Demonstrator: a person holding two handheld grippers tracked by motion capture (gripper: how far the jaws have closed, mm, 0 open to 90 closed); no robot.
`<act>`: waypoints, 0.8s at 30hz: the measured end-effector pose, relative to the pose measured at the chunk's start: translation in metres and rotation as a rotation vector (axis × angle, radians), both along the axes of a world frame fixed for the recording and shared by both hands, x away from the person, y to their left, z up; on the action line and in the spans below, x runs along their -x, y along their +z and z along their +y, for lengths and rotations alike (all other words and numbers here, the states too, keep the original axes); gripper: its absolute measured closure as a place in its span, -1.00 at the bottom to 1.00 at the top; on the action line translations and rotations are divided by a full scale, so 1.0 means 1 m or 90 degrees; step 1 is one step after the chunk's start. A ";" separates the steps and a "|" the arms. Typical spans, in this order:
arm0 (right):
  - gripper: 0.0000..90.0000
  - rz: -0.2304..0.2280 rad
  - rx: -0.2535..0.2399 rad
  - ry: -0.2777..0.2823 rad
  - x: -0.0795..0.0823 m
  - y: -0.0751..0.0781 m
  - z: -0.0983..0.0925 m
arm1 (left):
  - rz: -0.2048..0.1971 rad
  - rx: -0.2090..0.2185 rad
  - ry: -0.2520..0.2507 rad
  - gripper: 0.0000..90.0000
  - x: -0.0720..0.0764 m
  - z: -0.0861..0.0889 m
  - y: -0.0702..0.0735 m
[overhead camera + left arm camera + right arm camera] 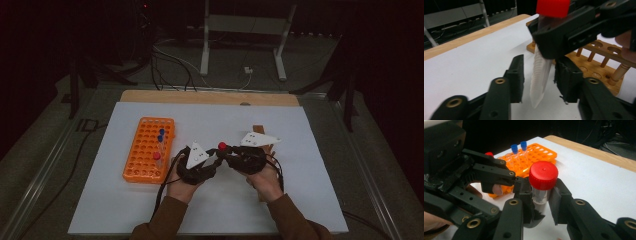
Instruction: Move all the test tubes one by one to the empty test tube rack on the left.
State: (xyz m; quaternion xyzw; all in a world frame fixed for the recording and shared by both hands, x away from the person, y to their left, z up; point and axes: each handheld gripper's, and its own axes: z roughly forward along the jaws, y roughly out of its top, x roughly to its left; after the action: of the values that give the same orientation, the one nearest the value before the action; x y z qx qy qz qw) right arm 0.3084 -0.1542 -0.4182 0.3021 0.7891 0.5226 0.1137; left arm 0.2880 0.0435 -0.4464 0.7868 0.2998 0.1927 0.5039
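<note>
A clear tube with a red cap (222, 146) stands upright above the white sheet between both hands. My right gripper (540, 197) is shut on the tube (541, 195) just under the cap. My left gripper (541, 80) comes in from the left, and its jaws straddle the tube's pointed lower end (539, 75). A slim gap shows on each side, so its pads do not press. In the high view the left gripper (216, 159) and right gripper (229, 153) meet tip to tip under the cap.
An orange tube rack (149, 150) lies left of the hands, holding two blue-capped tubes (519, 147) and a red-capped one (157, 156). A wooden peg rack (599, 62) stands just behind the right gripper. The white sheet (310, 165) covers the tabletop.
</note>
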 end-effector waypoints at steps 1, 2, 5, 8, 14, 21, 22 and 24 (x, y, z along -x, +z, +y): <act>0.65 0.001 0.000 0.002 0.000 -0.001 0.000 | 0.001 0.001 -0.004 0.48 0.000 0.001 0.000; 0.65 0.001 0.001 0.003 0.000 -0.001 0.001 | 0.001 0.002 -0.007 0.54 0.000 0.001 0.000; 0.65 0.004 -0.002 0.005 0.000 -0.002 0.000 | -0.002 -0.002 -0.016 0.64 0.001 0.001 0.000; 0.42 0.006 -0.010 0.008 0.000 -0.001 -0.002 | 0.000 -0.001 -0.014 0.65 0.001 0.002 0.001; -0.25 0.001 -0.035 -0.012 -0.002 0.002 -0.015 | 0.002 0.001 0.004 0.66 0.002 0.012 0.000; -0.67 -0.001 -0.021 -0.073 -0.006 -0.001 -0.035 | 0.004 0.007 0.024 0.66 0.008 0.031 -0.001; -0.71 -0.003 -0.016 -0.081 -0.006 -0.003 -0.038 | 0.004 0.007 0.026 0.66 0.009 0.035 -0.002; -0.81 0.000 -0.002 -0.101 -0.007 -0.006 -0.043 | 0.006 0.013 0.034 0.66 0.011 0.042 -0.002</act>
State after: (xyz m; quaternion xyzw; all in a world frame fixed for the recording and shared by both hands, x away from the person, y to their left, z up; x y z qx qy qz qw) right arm 0.3153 -0.1973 -0.4242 0.3638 0.7617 0.5134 0.1544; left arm 0.2774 0.0854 -0.4488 0.7742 0.3253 0.1994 0.5050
